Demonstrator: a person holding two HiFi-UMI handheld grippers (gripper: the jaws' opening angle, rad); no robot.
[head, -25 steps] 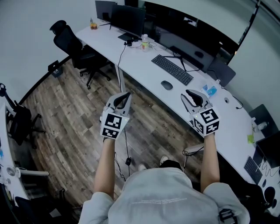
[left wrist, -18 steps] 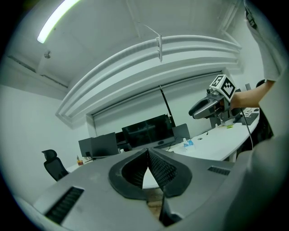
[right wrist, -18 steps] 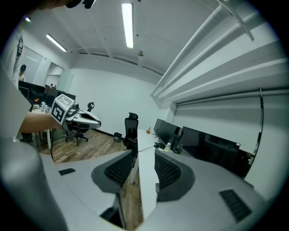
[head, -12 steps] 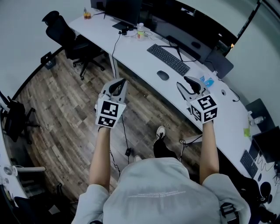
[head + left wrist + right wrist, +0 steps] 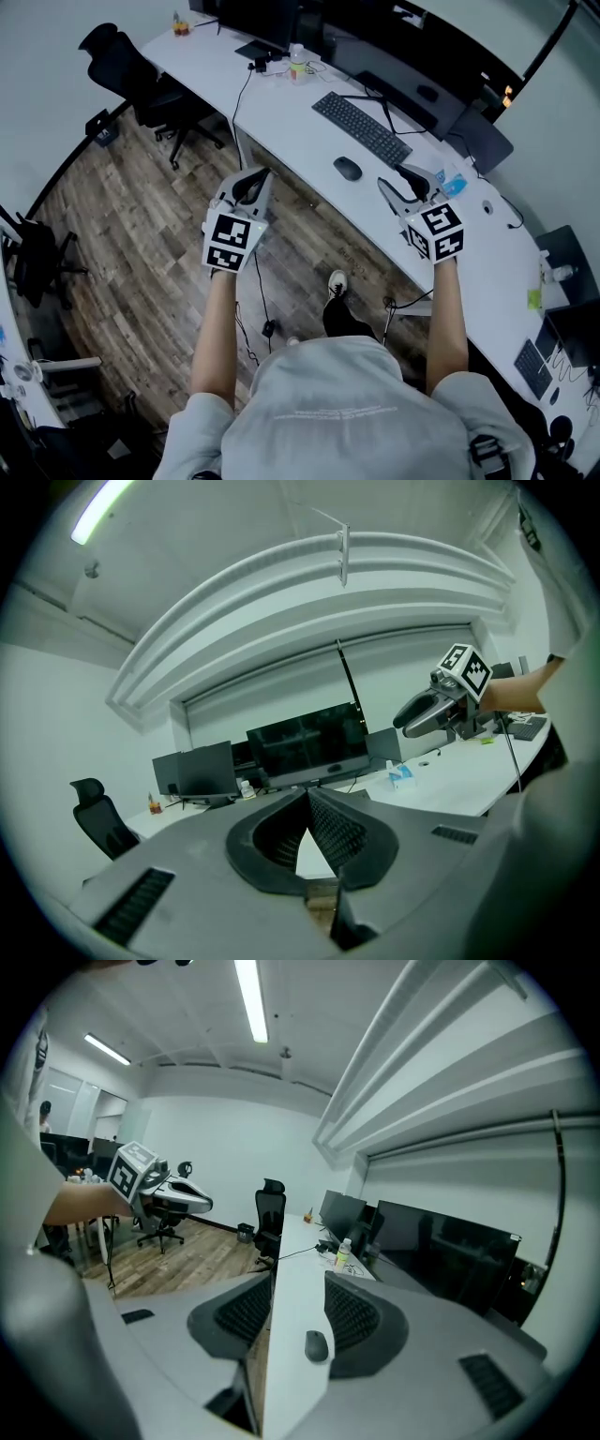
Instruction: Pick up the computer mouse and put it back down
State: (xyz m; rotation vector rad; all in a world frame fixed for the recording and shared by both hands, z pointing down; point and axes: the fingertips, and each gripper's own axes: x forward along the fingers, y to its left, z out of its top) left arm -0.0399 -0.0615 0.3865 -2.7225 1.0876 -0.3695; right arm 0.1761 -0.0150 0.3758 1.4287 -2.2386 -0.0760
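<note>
The mouse (image 5: pixel 347 168) lies near the desk's (image 5: pixel 281 117) front edge, beside the keyboard (image 5: pixel 361 128). Right gripper (image 5: pixel 401 183) spread and empty; left gripper (image 5: pixel 248 186) pressed together. Likely light, hard, slick: pinch its sides

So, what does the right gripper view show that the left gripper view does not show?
Only the right gripper view: the computer mouse lying on the white desk, seen between the open jaws of the right gripper, and the wooden floor. Only the left gripper view: the left gripper with its jaws shut and empty, and a small blue and white pack. Both: the desk and the dark monitors.
</note>
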